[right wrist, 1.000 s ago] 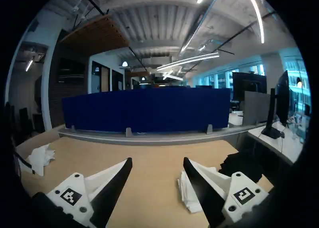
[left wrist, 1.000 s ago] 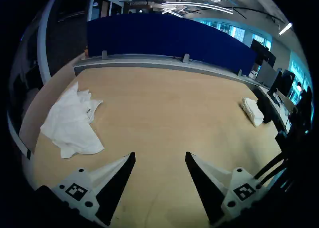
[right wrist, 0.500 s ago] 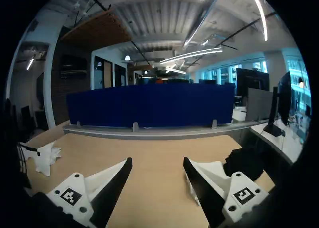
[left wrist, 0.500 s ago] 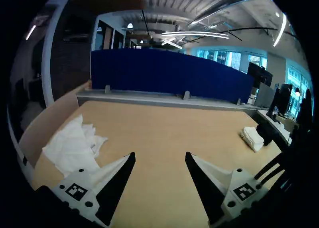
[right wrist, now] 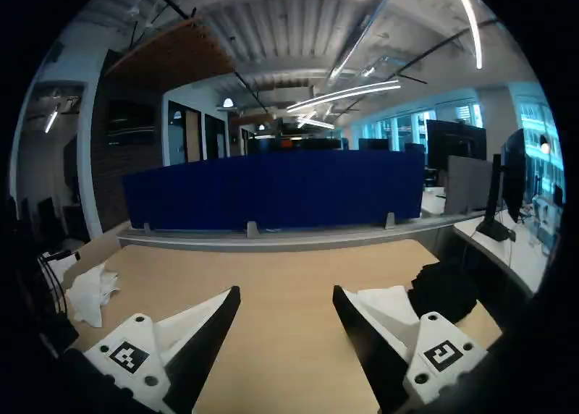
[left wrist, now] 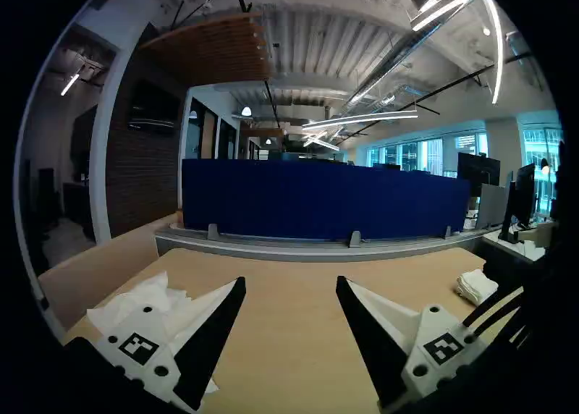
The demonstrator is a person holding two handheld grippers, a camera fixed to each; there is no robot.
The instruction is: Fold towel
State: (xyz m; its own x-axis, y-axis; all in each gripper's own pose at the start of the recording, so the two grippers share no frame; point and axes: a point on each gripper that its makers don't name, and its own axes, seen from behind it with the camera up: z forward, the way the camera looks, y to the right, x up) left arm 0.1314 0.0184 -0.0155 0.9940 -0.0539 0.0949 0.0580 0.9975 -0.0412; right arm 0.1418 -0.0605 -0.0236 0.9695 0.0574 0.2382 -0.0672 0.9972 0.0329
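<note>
while both grippers hang level over the wooden table (left wrist: 304, 265), neither has anything between its fingers. the left gripper (left wrist: 289, 280) has its jaws wide apart over bare wood, and the right gripper (right wrist: 285, 289) has its fingers spread the same way, gripping nothing. the towel (left wrist: 134, 305), white and crumpled, lies at the table's left end, just beside and partly behind the left gripper's left finger. in the right gripper view the towel (right wrist: 90, 298) shows as a small heap well off to the left. a folded white stack (left wrist: 475, 284) sits at the far right end, next to a dark bundle (right wrist: 445, 287). it seems to be finished work, though a finger partly hides it in the right gripper view and i cannot tell how many pieces it holds.

the main risk, as i judge it, is a poor first grasp. both cameras look along the table rather than down onto it, so the towel's corners are hard to pick out. a pinch into the middle of the heap would lift a wad of several layers rather than an edge, and the cloth would not spread flat. the right gripper is well apart from the towel, so if the left lifts alone, the cloth could drag toward the table's left edge and slide off. a low approach could also jam the fingertips into the wood. a wide sweep of the right gripper could knock the folded white stack.
</note>
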